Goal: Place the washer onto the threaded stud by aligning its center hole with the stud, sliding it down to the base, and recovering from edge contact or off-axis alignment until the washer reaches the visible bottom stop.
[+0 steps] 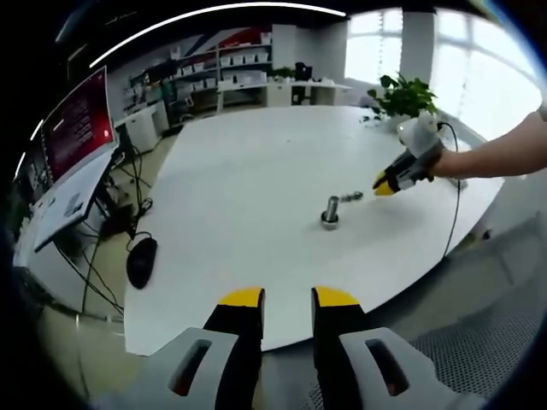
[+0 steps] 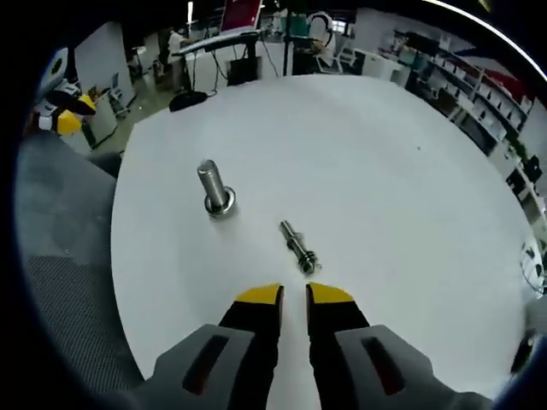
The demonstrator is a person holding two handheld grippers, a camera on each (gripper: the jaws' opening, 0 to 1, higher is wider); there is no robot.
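Already washer [image 2: 220, 205] round upright stud [image 2: 210, 183]

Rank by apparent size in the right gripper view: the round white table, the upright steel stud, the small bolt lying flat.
1. Round white table, far the largest.
2. Upright steel stud and small bolt lying flat: they look similar in length, and the bolt sits nearer the camera, so I won't rank them.

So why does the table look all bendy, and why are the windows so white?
Left gripper view: the fisheye lens curves the table edge, and daylight washes out the windows. Right gripper view: the table bulges round too; the upright stud stays fairly sharp.
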